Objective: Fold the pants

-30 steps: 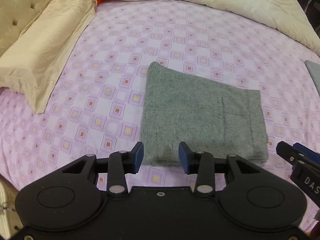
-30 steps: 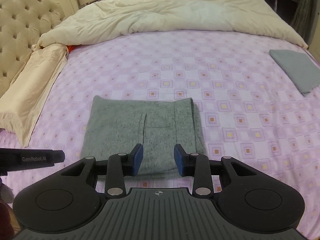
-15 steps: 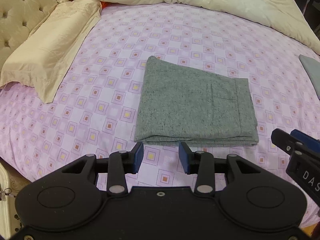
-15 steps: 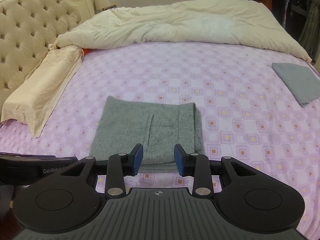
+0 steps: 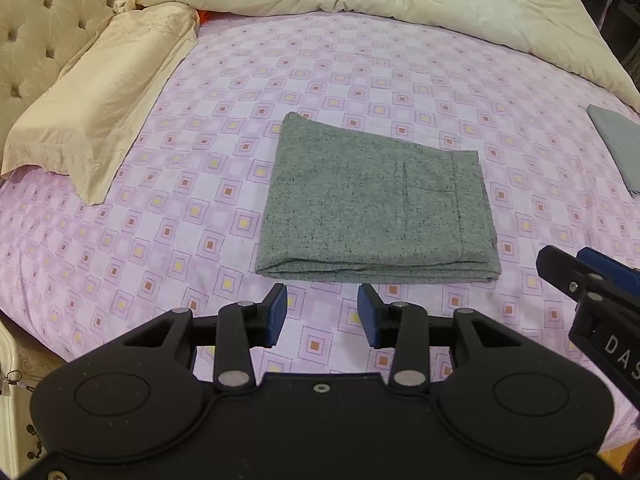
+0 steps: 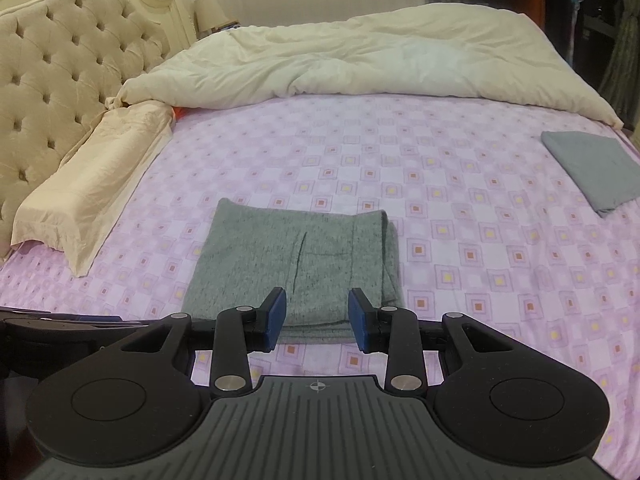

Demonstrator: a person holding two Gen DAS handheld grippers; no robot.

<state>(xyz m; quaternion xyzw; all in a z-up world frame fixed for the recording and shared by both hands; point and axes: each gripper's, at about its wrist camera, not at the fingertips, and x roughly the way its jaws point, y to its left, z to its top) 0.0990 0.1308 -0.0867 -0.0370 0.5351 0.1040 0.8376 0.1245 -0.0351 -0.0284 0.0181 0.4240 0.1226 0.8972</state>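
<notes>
The grey speckled pants (image 5: 372, 204) lie folded into a flat rectangle on the purple patterned bed sheet (image 5: 160, 216). They also show in the right wrist view (image 6: 292, 260). My left gripper (image 5: 322, 314) is open and empty, above the sheet just short of the pants' near edge. My right gripper (image 6: 316, 316) is open and empty, over the near edge of the pants. The right gripper also shows at the right edge of the left wrist view (image 5: 592, 280).
A cream pillow (image 5: 96, 96) lies at the left by the tufted headboard (image 6: 52, 92). A cream duvet (image 6: 360, 64) is bunched at the far side. Another folded grey garment (image 6: 592, 168) lies at the right. The near bed edge is at the lower left (image 5: 24, 320).
Both grippers have drawn back and up from the folded pants, which now look farther away. The pants have not moved. Both grippers stayed open.
</notes>
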